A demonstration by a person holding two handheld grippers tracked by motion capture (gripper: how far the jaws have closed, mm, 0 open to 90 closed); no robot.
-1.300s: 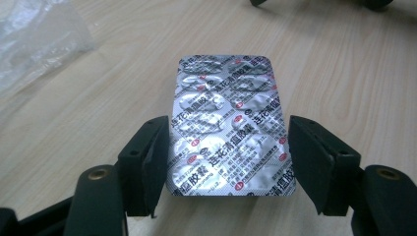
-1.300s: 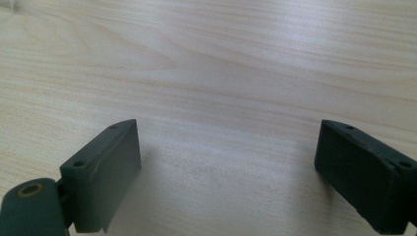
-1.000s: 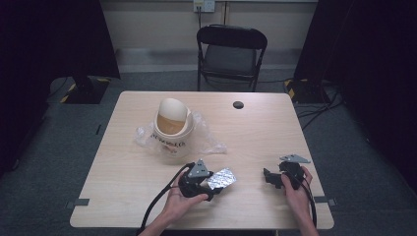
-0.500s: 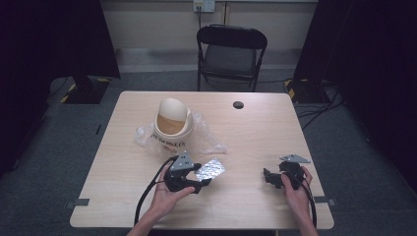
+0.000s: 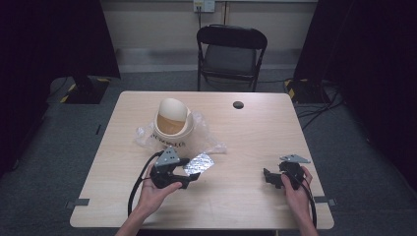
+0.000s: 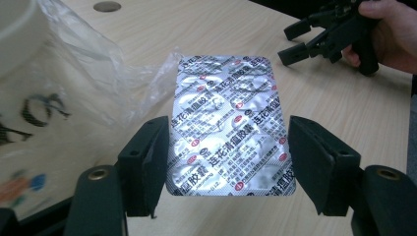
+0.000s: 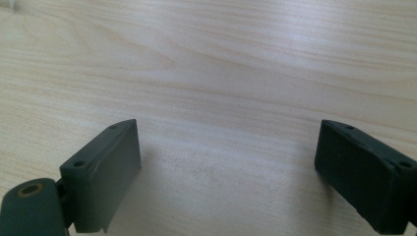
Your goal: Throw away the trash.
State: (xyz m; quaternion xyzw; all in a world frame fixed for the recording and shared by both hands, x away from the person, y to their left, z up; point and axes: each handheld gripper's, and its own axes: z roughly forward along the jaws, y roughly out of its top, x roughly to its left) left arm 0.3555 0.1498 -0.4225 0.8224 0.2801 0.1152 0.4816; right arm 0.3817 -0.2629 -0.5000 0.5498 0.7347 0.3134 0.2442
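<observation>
On the wooden desk (image 5: 246,137), our left claw (image 6: 228,162) clamps the pill sheet (image 6: 228,123); we keep it level toward the bin (image 5: 171,123) at eleven o'clock. Right claw (image 7: 226,177) gapes empty.

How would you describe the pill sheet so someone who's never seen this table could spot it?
Start at the wooden table, then find the cream bin on its crinkled clear bag left of centre. Just in front of them, the left gripper holds the pill sheet by its long edges. It is the only shiny silver thing there, printed with red and black writing.
</observation>
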